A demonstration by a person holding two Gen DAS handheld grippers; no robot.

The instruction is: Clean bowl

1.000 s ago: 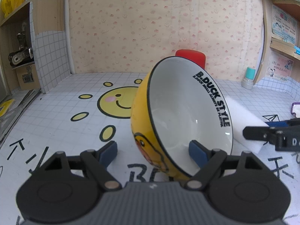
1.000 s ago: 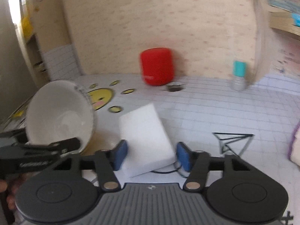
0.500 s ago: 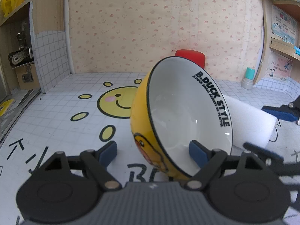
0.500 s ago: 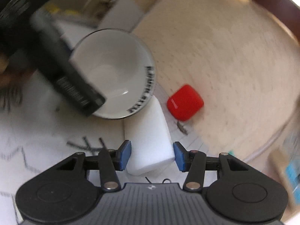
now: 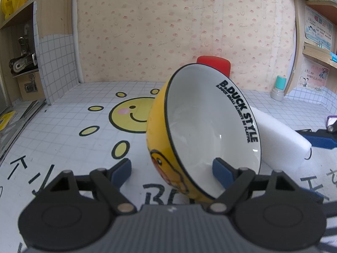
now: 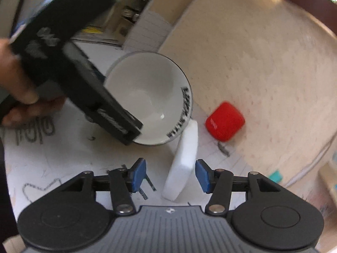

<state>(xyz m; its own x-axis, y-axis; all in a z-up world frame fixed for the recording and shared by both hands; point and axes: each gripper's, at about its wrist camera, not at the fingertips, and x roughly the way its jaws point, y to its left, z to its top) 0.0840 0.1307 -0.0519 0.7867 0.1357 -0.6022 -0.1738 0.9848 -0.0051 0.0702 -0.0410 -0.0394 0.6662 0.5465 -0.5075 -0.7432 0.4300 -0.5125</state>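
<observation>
A yellow duck bowl (image 5: 210, 126) with a white inside stands tilted on its side on the printed table mat (image 5: 63, 147), mouth facing right. My left gripper (image 5: 172, 171) is open astride its lower wall: the right pad sits inside the bowl, and the left pad stands clear of the yellow outside. In the right wrist view that bowl (image 6: 143, 97) has a left finger (image 6: 118, 124) reaching into it. A white sponge (image 6: 185, 162) stands on edge against the rim, between the pads of my right gripper (image 6: 170, 176). Its jaws are opening and neither pad presses the sponge (image 5: 280, 139).
A red rounded box (image 5: 213, 63) stands at the back wall behind the bowl, and a teal-capped bottle (image 5: 279, 88) at the back right. Shelves flank the table on both sides. A person's hand (image 6: 19, 88) holds the left gripper.
The right gripper rolled and shifted, so the sponge once spanning its pads now shows edge-on with gaps beside it. The left gripper and bowl have not moved.
</observation>
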